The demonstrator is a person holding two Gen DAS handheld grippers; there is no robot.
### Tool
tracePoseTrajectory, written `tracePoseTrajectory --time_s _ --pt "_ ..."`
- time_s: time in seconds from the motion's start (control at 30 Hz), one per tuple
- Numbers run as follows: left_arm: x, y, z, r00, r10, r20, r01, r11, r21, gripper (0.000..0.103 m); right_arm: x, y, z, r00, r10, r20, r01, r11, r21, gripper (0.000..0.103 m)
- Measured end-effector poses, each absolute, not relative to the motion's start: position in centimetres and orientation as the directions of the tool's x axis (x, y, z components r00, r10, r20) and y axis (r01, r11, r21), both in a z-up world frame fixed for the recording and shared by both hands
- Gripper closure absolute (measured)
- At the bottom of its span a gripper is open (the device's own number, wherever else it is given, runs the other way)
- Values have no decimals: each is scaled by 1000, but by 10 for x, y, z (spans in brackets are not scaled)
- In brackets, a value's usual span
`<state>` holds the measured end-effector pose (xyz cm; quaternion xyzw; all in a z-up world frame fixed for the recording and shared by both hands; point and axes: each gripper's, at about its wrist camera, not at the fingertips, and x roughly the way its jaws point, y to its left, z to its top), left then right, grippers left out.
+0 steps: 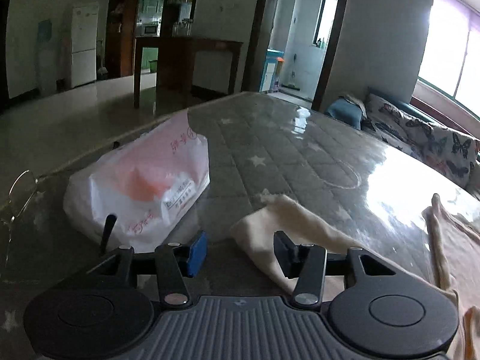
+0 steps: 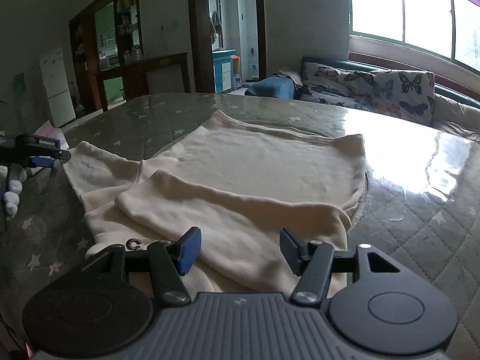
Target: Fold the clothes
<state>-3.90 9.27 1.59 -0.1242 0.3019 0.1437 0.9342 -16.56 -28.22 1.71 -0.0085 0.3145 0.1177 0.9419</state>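
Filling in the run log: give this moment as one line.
task: fold clothes | cream garment flat on table, one sleeve folded in | left gripper open over other sleeve | right gripper open, empty | plastic bag beside

We see a white plastic bag (image 1: 141, 186) with red writing lying on the grey star-patterned table cover (image 1: 270, 150), which shines under a clear sheet. Wire-rimmed glasses (image 1: 18, 192) sit near the bag at the table's edge. Behind stand a white fridge (image 1: 84, 45), a dark wooden table (image 1: 186, 57) and butterfly-print cushions (image 2: 372, 90) below a bright window (image 2: 414, 12).
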Motion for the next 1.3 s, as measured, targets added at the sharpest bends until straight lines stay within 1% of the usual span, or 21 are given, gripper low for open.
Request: tracePoseTrajectory --time_s 0.07,0.17,0.23,0.33,0.47,0.57,0.73,0.87,0.97,1.0,1.03,1.07,1.13,1.23,1.3 --pt "-36 94 15 782 184 -596 -336 929 -155 83 -167 -284 17 774 215 -595 -222 973 63 44" --pt "-35 98 17 784 174 -596 -348 919 -188 96 -170 -286 17 778 211 -592 -211 975 72 44" --pt "-40 98 23 799 149 -583 -336 914 -227 97 -173 -289 17 781 210 -589 -204 976 78 44" --pt "-51 83 45 841 91 -533 -261 932 -253 97 -176 -293 20 788 211 -579 -194 977 92 44" --pt "-67 41 81 890 -48 -453 -88 958 -274 98 -180 -301 22 798 216 -562 -174 976 128 44" --pt "-77 1 105 897 -174 -406 59 958 -280 98 -183 -307 24 806 217 -550 -157 975 155 44" --pt "-93 -70 128 845 -396 -360 290 904 -313 98 -191 -318 24 821 201 -535 -128 977 170 44" --pt "-103 -120 129 778 -520 -352 421 848 -321 97 -198 -327 24 828 187 -529 -101 977 186 44" --pt "-106 -150 117 696 -613 -375 514 789 -336 96 -200 -332 22 828 179 -532 -89 978 191 44" --pt "-107 -158 111 659 -640 -395 543 769 -338 93 -200 -333 21 827 177 -534 -85 978 193 44" --pt "-107 -166 105 620 -664 -418 571 748 -339 84 -200 -335 20 826 176 -536 -81 977 195 44" --pt "-110 -173 99 600 -665 -444 589 743 -318 78 -200 -336 19 824 175 -539 -78 977 197 44" --pt "-112 -177 89 588 -656 -473 609 744 -275 74 -201 -336 17 822 174 -542 -76 977 198 44" --pt "-112 -159 82 608 -628 -486 602 763 -234 74 -202 -338 17 820 174 -545 -80 978 193 44" --pt "-111 -137 82 648 -588 -484 572 795 -201 74 -203 -339 17 821 174 -544 -81 978 191 44"
